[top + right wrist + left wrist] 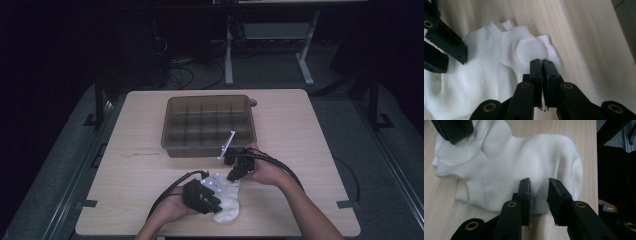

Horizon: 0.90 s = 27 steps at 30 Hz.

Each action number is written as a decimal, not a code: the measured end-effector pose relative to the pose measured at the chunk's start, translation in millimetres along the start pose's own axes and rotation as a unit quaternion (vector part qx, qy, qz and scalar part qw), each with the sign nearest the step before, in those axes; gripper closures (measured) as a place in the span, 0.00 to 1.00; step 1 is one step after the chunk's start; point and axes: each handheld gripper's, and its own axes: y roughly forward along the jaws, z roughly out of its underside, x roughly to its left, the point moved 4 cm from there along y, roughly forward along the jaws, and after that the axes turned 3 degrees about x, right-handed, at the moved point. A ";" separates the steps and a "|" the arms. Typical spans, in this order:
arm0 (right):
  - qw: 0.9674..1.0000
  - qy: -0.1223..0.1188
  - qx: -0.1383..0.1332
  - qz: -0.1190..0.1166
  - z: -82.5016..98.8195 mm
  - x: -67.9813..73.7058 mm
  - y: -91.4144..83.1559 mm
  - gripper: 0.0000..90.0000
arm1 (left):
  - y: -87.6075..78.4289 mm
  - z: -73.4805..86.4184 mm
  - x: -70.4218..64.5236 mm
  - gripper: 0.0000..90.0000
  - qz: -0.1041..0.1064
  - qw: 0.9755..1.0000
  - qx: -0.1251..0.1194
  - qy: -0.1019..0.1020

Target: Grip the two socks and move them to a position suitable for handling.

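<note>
A white sock (227, 202) lies crumpled near the front edge of the wooden table (300, 130). My left gripper (216, 196) is on its left part. In the left gripper view the sock (524, 157) bulges up as a fold between the narrowly parted jaws of the left gripper (539, 182), which press on it. My right gripper (234, 176) comes down on the sock's far end. In the right gripper view its jaws (541, 61) are closed together, with their tips nipping the sock (499, 62) just below the heel bump.
A translucent brown bin (210, 147) with several compartments stands mid-table, just beyond the right hand. Bare table lies to the left and right of the sock. The table's near edge is right behind the sock. A dark garment (616, 182) hangs past that edge.
</note>
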 end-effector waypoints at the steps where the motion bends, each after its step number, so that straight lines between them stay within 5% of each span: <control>1: 1.000 0.000 -0.001 0.001 0.2 0.2 -1.3 0.97 | 0.0 0.0 0.0 0.80 0.000 1.000 0.000 0.000; 9: 1.000 0.008 -0.020 0.010 3.2 -2.2 -13.6 0.98 | 0.4 -0.2 -0.6 0.80 0.000 1.000 0.000 -0.001; 21: 1.000 0.016 -0.008 0.012 3.4 -7.4 -2.8 0.98 | 0.3 0.2 -0.6 0.80 0.000 1.000 0.001 0.000; 27: 0.999 0.021 -0.028 0.008 4.2 -4.2 -11.9 0.87 | -7.4 0.8 1.5 0.77 -0.005 1.000 -0.007 -0.004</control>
